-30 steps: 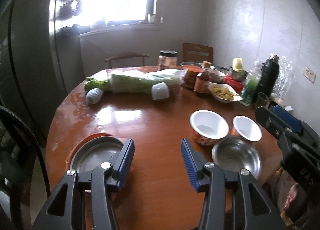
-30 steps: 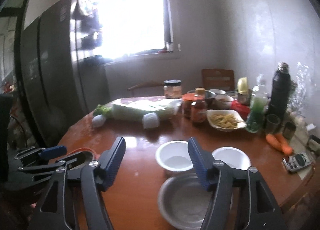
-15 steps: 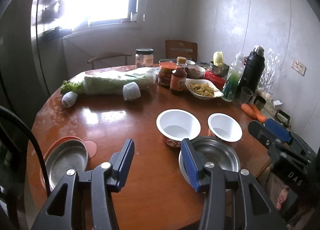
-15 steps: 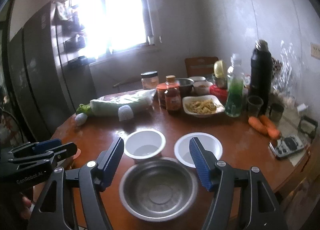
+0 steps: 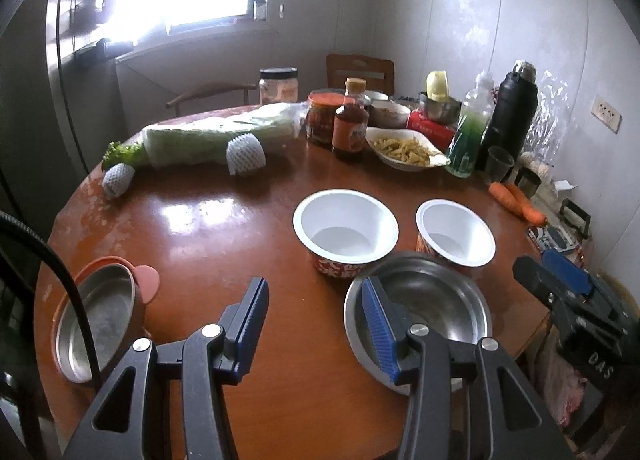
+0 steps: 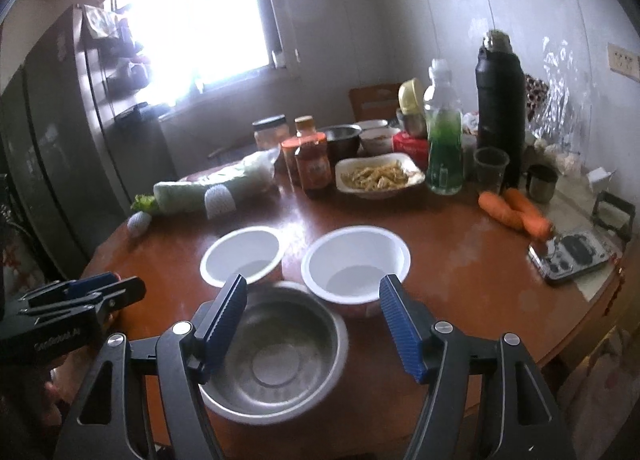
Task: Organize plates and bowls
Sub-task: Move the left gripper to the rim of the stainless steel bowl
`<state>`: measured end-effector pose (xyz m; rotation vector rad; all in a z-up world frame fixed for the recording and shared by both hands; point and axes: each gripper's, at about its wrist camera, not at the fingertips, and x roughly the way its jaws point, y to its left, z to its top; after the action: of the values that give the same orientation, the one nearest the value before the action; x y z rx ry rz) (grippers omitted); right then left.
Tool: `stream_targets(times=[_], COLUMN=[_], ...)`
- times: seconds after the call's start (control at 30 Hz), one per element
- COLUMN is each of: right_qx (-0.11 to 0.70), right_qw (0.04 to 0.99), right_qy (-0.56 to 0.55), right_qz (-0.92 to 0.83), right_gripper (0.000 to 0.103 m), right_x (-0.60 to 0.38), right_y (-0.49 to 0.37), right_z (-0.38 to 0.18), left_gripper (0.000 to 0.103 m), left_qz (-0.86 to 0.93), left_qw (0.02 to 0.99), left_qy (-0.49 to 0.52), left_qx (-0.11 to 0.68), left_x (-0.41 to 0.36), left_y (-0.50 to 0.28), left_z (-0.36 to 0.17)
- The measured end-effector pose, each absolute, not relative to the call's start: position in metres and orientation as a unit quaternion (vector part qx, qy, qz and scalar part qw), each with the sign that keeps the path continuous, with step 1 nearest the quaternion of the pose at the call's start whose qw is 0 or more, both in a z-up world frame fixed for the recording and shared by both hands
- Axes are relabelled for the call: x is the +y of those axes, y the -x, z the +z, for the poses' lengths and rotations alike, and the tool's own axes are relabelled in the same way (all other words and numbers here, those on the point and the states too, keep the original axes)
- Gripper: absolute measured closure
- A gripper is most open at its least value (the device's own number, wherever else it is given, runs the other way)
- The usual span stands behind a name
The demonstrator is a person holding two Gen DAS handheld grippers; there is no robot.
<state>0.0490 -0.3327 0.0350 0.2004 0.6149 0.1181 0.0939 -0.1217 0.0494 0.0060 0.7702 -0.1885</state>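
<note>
My right gripper [image 6: 312, 318] has its jaws spread wide with nothing between the pads; it hangs above the steel bowl [image 6: 276, 356], which sits at the near edge of the round counter [image 6: 460, 260], at about 6 o'clock on it. My left gripper [image 5: 316, 326] is part-way apart and empty too, over bare wood just to the 9 o'clock side of that same bowl.

Two white paper bowls [image 6: 242, 256] [image 6: 356, 260] stand just behind the steel one, at its 11 and 1 o'clock, close enough that they may be touching it. Far over at 8 o'clock on the counter is a steel dish in an orange shell [image 5: 96, 320].

I judge the steel bowl stiff, light and slick: the thin wall should be pinched at the rim, one pad inside and one outside, on the near side where nothing crowds it. The paper bowls look feather-light and crushable, so I would nip their rolled lip gently. They may tip if nudged.
</note>
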Motion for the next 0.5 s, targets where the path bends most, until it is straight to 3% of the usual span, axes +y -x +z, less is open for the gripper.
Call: stream_targets(times=[0.5], right_qx=[0.363], right_qw=[0.926], right_qy=[-0.079], right_qz=[0.062], right_gripper=[0.033], right_x=[-0.338], right_y=[-0.062], right_z=[-0.021], left_gripper=[0.055], left_qz=[-0.106], left_qw=[0.898], left_qy=[0.002], left_qx=[0.427], left_x=[-0.15], left_y=[-0.116], left_z=[-0.003])
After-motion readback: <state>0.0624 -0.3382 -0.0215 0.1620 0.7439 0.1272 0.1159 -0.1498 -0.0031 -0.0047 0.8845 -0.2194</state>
